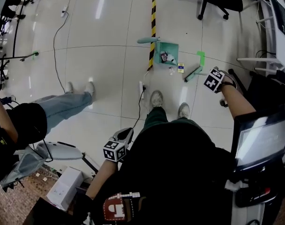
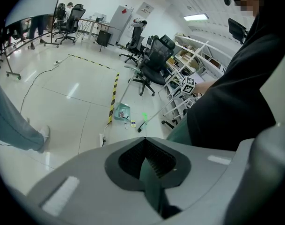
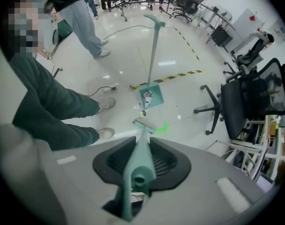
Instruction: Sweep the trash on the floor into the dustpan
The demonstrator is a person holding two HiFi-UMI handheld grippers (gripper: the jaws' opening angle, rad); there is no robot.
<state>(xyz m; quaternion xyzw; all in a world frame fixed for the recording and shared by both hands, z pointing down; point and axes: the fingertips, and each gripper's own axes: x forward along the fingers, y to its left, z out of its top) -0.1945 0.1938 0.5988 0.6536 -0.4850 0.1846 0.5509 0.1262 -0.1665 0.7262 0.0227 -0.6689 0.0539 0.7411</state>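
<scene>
Glossy floor held the dustpan [image 1: 175, 45], trash [image 1: 180, 68] just beside it. Your right gripper [image 3: 143, 135] clamped the broom [image 1: 193, 73]; your left gripper [image 2: 144, 142] sat closed, seemingly empty. You seemed mid-sweep; next, a short push into the dustpan.

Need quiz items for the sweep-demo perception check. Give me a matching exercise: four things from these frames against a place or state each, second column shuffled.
Things:
1. broom
2. dustpan
3. yellow scrap
4. striped tape

Place or state:
A. loose on the floor, just outside the dustpan
B. handle clamped in the right gripper
C. standing on the floor with some trash already inside
D. black-and-yellow line running along the floor

Pairs: 1-B, 2-C, 3-A, 4-D
</scene>
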